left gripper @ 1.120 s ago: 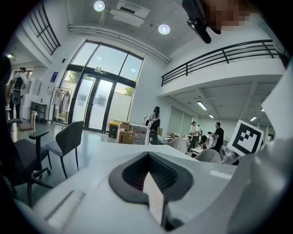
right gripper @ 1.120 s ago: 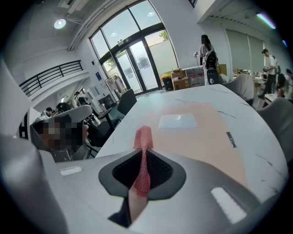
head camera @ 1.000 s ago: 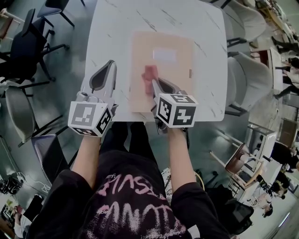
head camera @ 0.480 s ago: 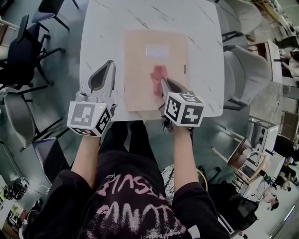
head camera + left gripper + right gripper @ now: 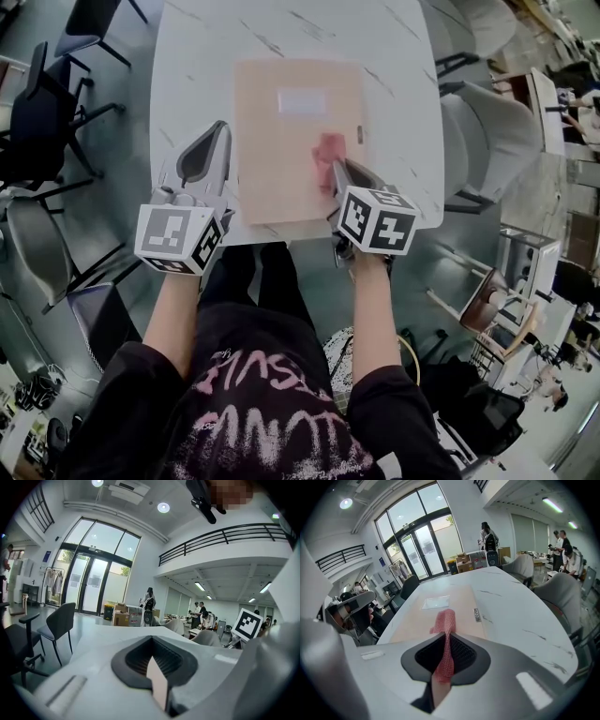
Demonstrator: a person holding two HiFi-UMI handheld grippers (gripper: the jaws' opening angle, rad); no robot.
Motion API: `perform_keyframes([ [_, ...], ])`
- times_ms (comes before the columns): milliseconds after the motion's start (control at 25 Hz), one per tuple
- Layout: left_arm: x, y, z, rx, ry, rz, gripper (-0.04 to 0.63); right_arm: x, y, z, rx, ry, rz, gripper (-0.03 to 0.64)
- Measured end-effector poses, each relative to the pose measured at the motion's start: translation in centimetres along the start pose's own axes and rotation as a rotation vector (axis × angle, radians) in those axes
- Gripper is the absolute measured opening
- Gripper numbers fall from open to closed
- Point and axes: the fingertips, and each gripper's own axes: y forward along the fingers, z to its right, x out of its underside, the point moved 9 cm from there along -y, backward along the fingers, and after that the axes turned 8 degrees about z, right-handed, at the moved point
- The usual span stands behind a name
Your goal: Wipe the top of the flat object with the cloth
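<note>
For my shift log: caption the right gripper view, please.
Pink cloth clamped in the right tool, its end over the tan flat object on the white table.

The right tool hides part of the cloth; print on the flat object is illegibly small.

Shirt print: your top carries pink lettering, upside down from the head view and too warped to read.
White label: it sits on the flat object; you can make out no writing on it.
Edge tag: too small to read.
Left marker cube, right marker cube: black-and-white square codes only, no letters.
</note>
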Motion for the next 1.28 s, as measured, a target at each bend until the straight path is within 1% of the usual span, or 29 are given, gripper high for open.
perform_keyframes([
  [320,0.3,0.6,0.3,0.005,-0.003,-0.008,0.001,0.3,-0.5,1.8,0.034,0.016,-0.001,0.049],
  [840,0.2,0.7,0.6,0.011,-0.001,-0.009,0.001,0.1,-0.8,1.9,0.031,0.016,0.01,0.049],
  [1080,-0.4,0.5,0.8,0.014,0.008,0.002,0.001,-0.4,-1.2,1.4,0.014,0.008,0.041,0.049],
  [1280,-0.5,0.2,0.8,0.01,0.011,0.004,0.001,-1.1,-1.5,1.1,0.007,-0.003,0.106,0.049],
])
